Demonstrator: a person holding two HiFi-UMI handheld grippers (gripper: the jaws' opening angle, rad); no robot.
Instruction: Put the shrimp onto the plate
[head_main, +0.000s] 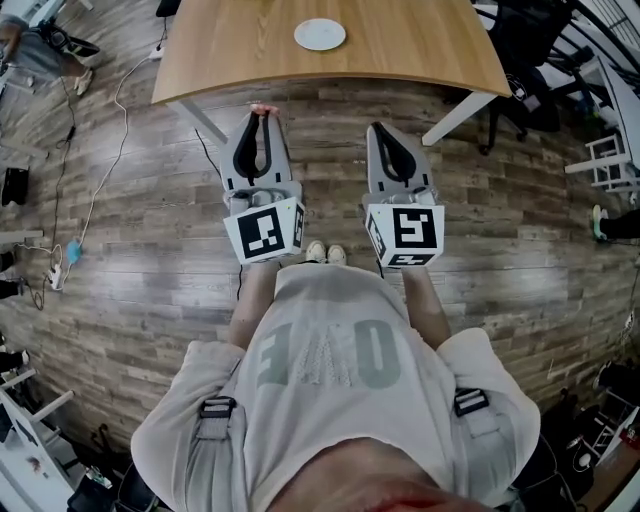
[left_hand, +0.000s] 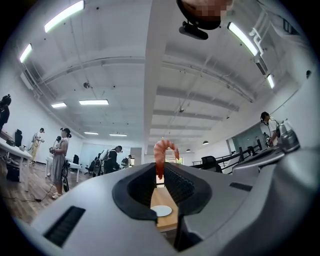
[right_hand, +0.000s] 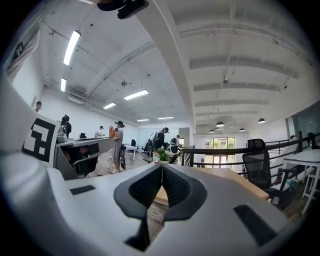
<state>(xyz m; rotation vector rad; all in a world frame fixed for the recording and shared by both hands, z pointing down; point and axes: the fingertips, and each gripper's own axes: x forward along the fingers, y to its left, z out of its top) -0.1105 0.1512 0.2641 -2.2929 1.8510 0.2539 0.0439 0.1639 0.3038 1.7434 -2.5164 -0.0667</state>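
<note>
A white plate (head_main: 320, 34) lies on the wooden table (head_main: 400, 50) ahead of me, at its far middle. My left gripper (head_main: 262, 118) hovers over the floor just short of the table's near edge, shut on a pink curled shrimp (head_main: 262, 108). In the left gripper view the shrimp (left_hand: 165, 148) sticks up from between the jaw tips of the left gripper (left_hand: 160, 169), with the plate (left_hand: 162, 211) and the table (left_hand: 161, 197) showing through the gap below. My right gripper (head_main: 381, 129) hangs beside it, shut and holding nothing. The right gripper (right_hand: 161, 165) shows closed tips.
The table stands on white legs (head_main: 455, 118) over a wood-plank floor. Black office chairs (head_main: 520, 60) stand at the right, cables (head_main: 105, 160) run across the floor at the left. Several people (left_hand: 60, 160) stand at desks in the background.
</note>
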